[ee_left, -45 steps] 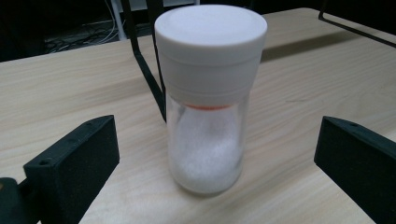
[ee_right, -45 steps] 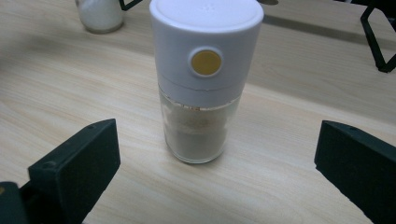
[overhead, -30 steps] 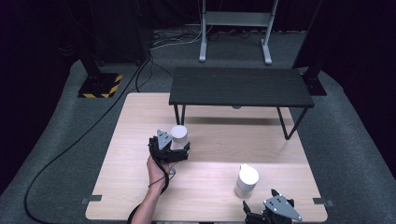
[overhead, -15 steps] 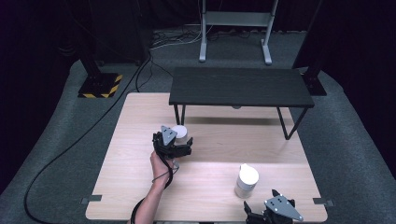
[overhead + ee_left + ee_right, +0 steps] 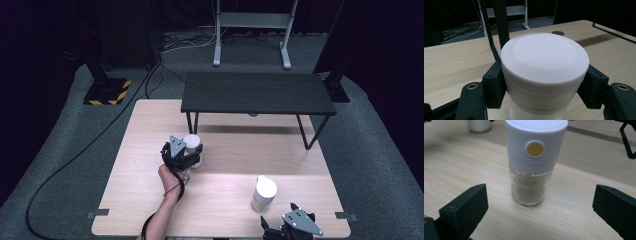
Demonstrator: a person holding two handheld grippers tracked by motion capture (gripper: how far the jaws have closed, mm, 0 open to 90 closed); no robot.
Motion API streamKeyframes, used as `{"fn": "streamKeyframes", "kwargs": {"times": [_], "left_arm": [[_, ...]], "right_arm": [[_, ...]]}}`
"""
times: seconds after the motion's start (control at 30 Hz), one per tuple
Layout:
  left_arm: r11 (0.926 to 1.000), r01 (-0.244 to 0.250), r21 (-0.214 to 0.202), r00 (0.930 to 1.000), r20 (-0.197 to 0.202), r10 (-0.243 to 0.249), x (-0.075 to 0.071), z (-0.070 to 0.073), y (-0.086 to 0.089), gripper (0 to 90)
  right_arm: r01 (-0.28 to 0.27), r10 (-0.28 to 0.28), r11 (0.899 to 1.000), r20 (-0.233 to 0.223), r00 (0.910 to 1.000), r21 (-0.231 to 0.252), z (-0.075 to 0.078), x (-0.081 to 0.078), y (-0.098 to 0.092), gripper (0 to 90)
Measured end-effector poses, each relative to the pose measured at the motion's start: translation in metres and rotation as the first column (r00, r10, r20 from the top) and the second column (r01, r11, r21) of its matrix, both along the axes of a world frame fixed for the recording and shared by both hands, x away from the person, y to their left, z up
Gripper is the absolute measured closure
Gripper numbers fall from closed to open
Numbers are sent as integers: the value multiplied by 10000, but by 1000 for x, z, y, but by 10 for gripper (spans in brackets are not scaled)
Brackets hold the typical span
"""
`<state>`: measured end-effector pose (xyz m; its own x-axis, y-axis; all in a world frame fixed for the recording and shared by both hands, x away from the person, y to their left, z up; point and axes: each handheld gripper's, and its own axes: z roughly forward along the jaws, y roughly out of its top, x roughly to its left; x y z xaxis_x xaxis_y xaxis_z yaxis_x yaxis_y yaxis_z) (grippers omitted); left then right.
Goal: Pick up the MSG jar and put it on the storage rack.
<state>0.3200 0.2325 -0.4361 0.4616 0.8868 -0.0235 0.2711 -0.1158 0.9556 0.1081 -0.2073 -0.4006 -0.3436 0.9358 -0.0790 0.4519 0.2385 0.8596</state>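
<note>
A pale wooden tabletop point(image 5: 150, 200) with a fine grain is seen from above, set on grey carpet point(image 5: 380, 150) in a room whose edges are lost in darkness. At the far side of the tabletop a low black shelf point(image 5: 257, 92) on thin black legs is stood. Beyond it, the grey metal feet of a stand point(image 5: 250, 30) are planted on the carpet. To the left a black post with a yellow-and-black striped base point(image 5: 107, 91) is placed, and black cables point(image 5: 75, 155) are trailed across the carpet.

Near the middle of the tabletop, a white-lidded jar point(image 5: 544, 72) is clenched by the left tool point(image 5: 187, 155); its jaws have just been closing and are now pressed against both sides of the jar below the lid. The jar is stood upright just in front of the shelf.

Toward the near right of the tabletop, a white-capped grinder point(image 5: 532, 162) with a yellow button and a clear lower body holding brownish contents is stood upright. The right tool point(image 5: 539, 207) is held at the near edge with its jaws spread wide on either side of the grinder, well apart from it, nothing being grasped.
</note>
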Motion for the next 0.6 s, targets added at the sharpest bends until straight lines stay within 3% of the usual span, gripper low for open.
{"fn": "streamKeyframes", "kwargs": {"times": [0.2,0.6], "left_arm": [[9999,-119,-55,9994,329,121,-4,-8,-2,338],[9999,56,152,9997,242,-60,-4,-2,-1,340]], "right_arm": [[-15,15,10000,-3,10000,-34,1,-1,0,0],[-20,20,10000,-15,10000,-24,1,-1,-1,0]]}}
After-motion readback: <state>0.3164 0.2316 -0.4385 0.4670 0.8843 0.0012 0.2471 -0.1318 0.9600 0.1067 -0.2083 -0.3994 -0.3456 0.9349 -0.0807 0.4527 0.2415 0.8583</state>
